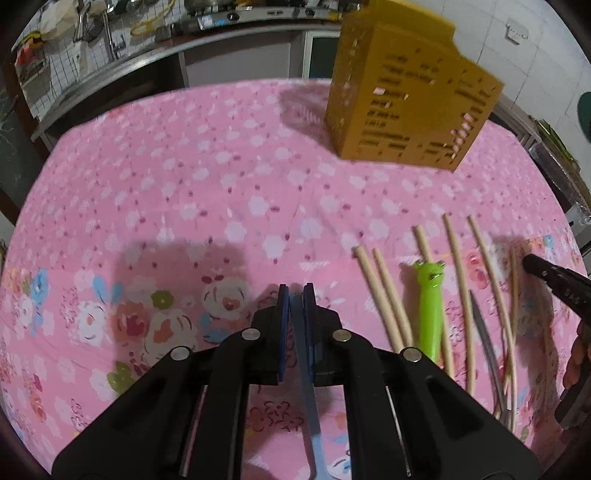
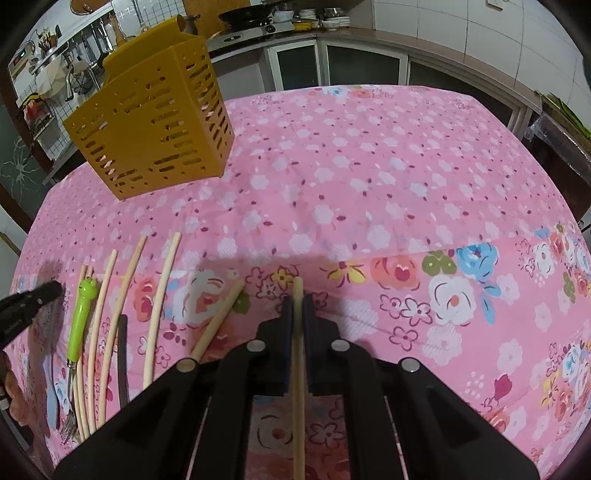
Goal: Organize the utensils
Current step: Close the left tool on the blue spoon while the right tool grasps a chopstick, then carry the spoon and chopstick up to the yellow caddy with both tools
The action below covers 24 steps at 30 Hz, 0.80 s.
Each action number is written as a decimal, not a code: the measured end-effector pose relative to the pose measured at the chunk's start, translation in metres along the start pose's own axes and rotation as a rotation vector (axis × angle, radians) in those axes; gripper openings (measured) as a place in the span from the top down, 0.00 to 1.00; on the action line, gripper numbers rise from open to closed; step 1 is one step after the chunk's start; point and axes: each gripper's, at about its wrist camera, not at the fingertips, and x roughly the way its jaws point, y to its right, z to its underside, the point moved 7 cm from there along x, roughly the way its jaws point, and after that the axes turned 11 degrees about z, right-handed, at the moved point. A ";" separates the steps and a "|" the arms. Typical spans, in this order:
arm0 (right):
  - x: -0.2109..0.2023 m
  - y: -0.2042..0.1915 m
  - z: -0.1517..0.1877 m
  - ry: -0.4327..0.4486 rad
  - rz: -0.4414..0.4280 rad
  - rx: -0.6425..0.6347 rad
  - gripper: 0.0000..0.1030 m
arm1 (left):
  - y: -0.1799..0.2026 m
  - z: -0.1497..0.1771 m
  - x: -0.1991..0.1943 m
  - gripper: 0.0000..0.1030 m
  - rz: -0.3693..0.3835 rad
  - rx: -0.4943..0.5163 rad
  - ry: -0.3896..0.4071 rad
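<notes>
Left wrist: left claw (image 1: 296, 291) clamps a blue utensil handle (image 1: 303, 354); right claw (image 2: 297, 300) clamps a chopstick (image 2: 298, 354); no legible writing.

Open cloth (image 2: 369, 184) right, holder (image 2: 155, 122) blocking far-left

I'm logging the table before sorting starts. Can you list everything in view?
utensil holder: one, yellow, slotted, standing at the far side of the tablecloth
tablecloth: one, pink floral, covering the table
loose chopsticks: about six (overlaps blur the count), pale wood, lying side by side at the near edge
fork: one, green handle, among the loose chopsticks
dark utensil: one, kind unclear, between the chopsticks
kitchen counter: one, behind the table, cluttered with cookware
blue utensil: one, clamped in the left hand-held gripper
held chopstick: one, pale wood, clamped in the right hand-held gripper
</notes>
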 end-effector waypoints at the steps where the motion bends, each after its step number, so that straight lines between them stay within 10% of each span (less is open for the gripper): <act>1: 0.000 0.000 0.000 -0.001 -0.001 0.000 0.94 | -0.001 0.001 0.001 0.93 0.005 -0.007 0.000; 24: -0.002 -0.002 -0.003 -0.019 0.006 -0.008 0.94 | 0.002 0.002 -0.001 0.94 -0.006 -0.013 -0.018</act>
